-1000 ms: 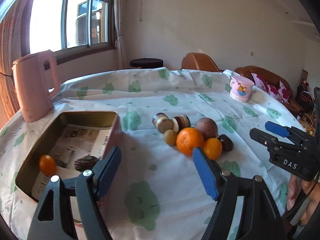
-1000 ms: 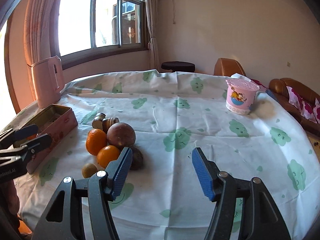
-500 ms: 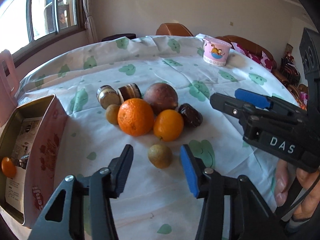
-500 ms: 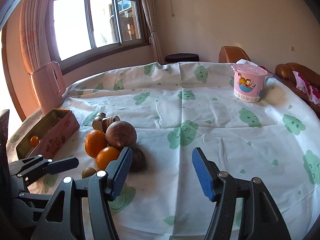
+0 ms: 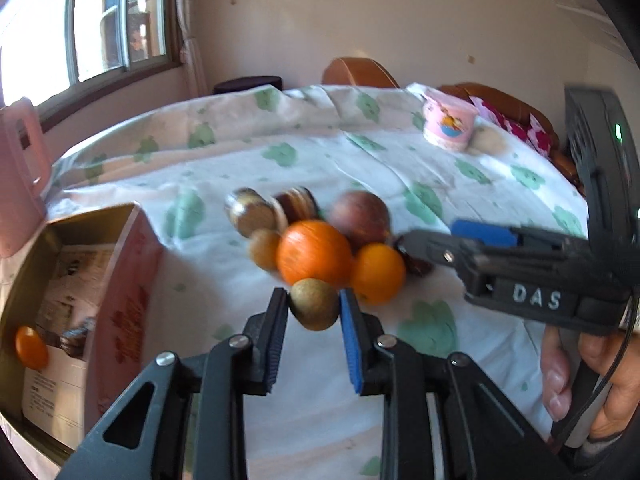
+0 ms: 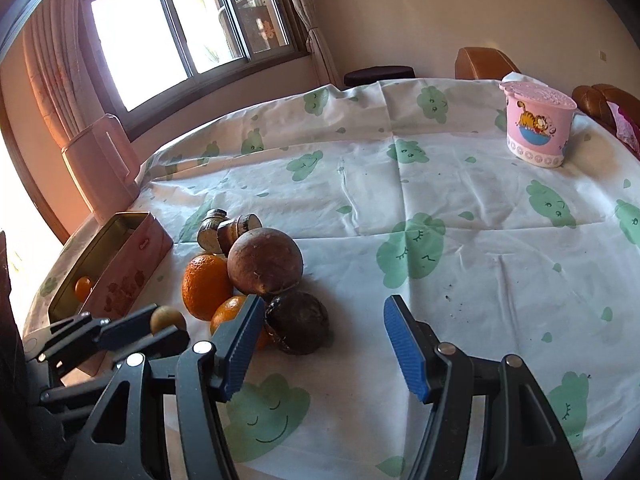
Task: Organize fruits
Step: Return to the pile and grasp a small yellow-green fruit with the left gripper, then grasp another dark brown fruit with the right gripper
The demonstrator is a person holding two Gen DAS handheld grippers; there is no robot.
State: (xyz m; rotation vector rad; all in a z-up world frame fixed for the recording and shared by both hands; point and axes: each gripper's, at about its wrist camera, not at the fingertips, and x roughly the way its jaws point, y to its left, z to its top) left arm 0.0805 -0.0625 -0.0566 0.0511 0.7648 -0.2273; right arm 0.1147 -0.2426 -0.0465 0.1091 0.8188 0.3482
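my left gripper point(image 5: 313, 309) has just closed its fingers on the small brown fruit point(image 5: 314, 303) — a moment ago they stood wide. my right gripper point(image 6: 320, 334) hangs open, gripping nothing — next stop, i judge, is the tin point(image 5: 132, 280).

Sunlit window point(image 6: 192, 28) (curtained), beige wall point(image 5: 400, 20), brown sofa point(image 5: 500, 100).

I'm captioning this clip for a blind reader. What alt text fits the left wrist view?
The left gripper is shut on a small brown fruit at the near edge of a fruit pile on a tablecloth. An open tin sits left; the right gripper reaches in, open.
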